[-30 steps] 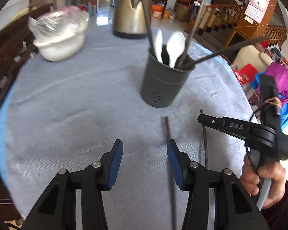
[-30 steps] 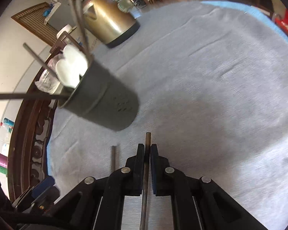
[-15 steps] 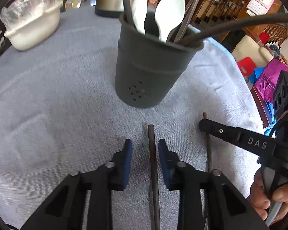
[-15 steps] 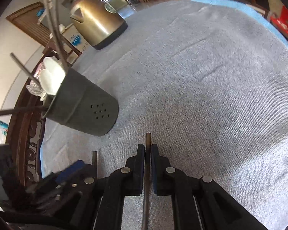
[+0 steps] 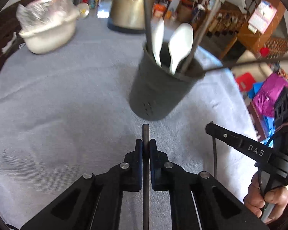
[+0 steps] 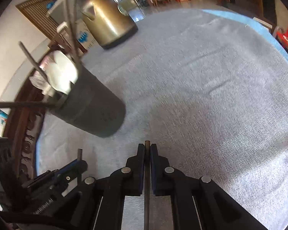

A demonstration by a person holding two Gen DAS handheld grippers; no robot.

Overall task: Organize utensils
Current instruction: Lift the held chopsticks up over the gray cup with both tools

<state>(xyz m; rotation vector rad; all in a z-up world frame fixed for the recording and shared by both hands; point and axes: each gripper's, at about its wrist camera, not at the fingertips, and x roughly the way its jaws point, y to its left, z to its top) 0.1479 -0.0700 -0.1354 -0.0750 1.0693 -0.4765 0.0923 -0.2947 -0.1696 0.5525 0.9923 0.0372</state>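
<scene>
**Both chopsticks gripped, holder next**

The left gripper [image 5: 146, 143] has just closed its jaws on a dark chopstick [image 5: 145, 132], which now sits pinched between the pads with its tip poking out in front. The right gripper [image 6: 147, 149] pinches a second chopstick [image 6: 147, 143] the same way. Both sticks lie low over the grey cloth [image 6: 211, 95], just short of the holder [image 5: 163, 94], which already bristles with chopsticks and two white spoons [image 5: 179, 44]. This looks like the pick-up step, done for both. Next, I'd say, each stick must be lifted, tipped upright and dropped through the crowded rim without knocking the holder over.
</scene>
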